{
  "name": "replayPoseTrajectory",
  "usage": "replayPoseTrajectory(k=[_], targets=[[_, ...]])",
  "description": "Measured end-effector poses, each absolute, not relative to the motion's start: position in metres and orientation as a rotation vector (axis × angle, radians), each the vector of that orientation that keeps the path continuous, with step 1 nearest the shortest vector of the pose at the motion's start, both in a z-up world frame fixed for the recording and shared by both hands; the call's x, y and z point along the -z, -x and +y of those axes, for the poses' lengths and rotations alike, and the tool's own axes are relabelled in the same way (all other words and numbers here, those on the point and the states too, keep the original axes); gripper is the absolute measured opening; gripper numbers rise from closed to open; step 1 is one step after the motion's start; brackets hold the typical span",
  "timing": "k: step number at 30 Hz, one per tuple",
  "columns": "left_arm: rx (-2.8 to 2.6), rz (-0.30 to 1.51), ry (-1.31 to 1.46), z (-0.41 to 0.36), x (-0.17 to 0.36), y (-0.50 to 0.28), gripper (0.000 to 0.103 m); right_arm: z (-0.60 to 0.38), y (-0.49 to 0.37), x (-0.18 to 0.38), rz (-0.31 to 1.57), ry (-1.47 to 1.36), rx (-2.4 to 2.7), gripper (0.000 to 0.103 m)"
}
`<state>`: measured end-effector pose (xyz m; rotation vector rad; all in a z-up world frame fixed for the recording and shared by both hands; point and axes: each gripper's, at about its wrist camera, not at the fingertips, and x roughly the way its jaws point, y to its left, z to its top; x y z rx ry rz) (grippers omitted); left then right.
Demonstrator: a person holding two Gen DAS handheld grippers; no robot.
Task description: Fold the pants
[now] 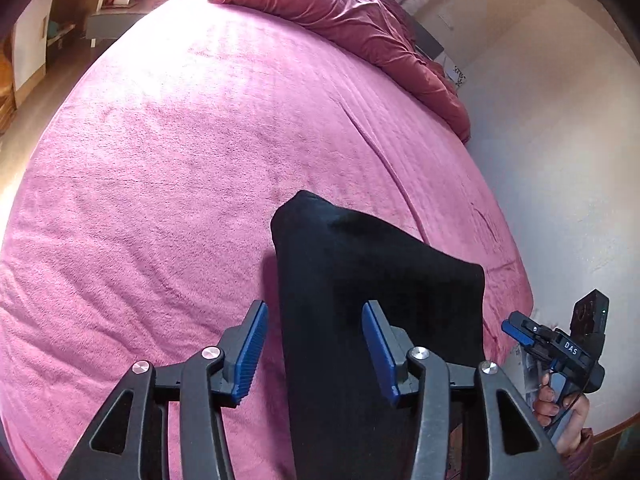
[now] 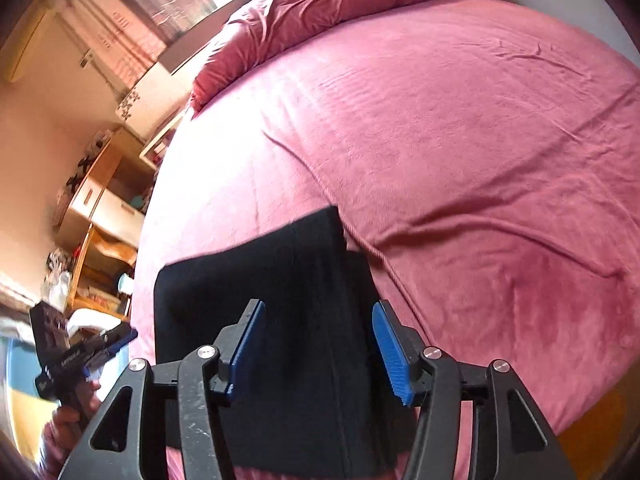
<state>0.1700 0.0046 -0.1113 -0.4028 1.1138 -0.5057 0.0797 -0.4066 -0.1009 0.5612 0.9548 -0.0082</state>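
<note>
On the near edge of the wide bed under its fuzzy pink blanket [image 1: 180,168], the black soft-fabric pants [image 1: 360,280] lie as a compact dark slab, and from the look of it they're already folded down some way. In the right wrist view the pants [image 2: 288,288] show layered edges, one panel stacked on another, with the near end running out of frame under the tool.

Here's the danger. The stack sits close to the mattress edge on the wall side, so a careless drag could pull it off the bed. The blanket is plush and already creased nearby, and a low pinch could grab pink pile along with black cloth and lift both. And with several layers stacked, a bite that catches only the top one would peel the fold apart rather than carry it over.

Now the tools. The left gripper [image 1: 316,350] hangs over the pants with its blue ribbed pads spread wide, nothing between them. One finger sits over the blanket, the other over the black cloth. Whether the tips touch the fabric, I can't tell. The right gripper [image 2: 320,348] is just as wide, both pads over the dark stack, gripping nothing. Contact is again unclear.

Off at the wall side of the left view, the right gripper shows in a bare hand [image 1: 560,412], clear of the cloth. At the head of the bed, a rumpled dark red duvet [image 1: 360,20] lies well apart.
</note>
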Motion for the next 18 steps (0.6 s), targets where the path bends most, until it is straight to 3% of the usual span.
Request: replayPoseTrajectory(k=[5,6,7,11,18], targets=[[0.497,1.199,0.508,-0.002,0.138,-0.207,0.051,-0.409,-0.114,0.131,1.009,-0.636,0.026,0.053],[0.501,1.213,0.528,-0.004,0.143,-0.213,0.051,-0.407,-0.117,0.137,1.019,-0.635,0.022,0.049],[0.503,1.226,0.546,-0.005,0.147,-0.218,0.051,-0.404,-0.119,0.142,1.028,-0.636,0.010,0.037],[0.520,1.250,0.543,-0.020,0.158,-0.228,0.049,-0.399,-0.113,0.144,1.013,-0.568,0.012,0.017],[0.418,1.117,0.009,-0.097,0.149,-0.203,0.050,-0.403,-0.114,0.172,1.021,-0.528,0.068,0.015]])
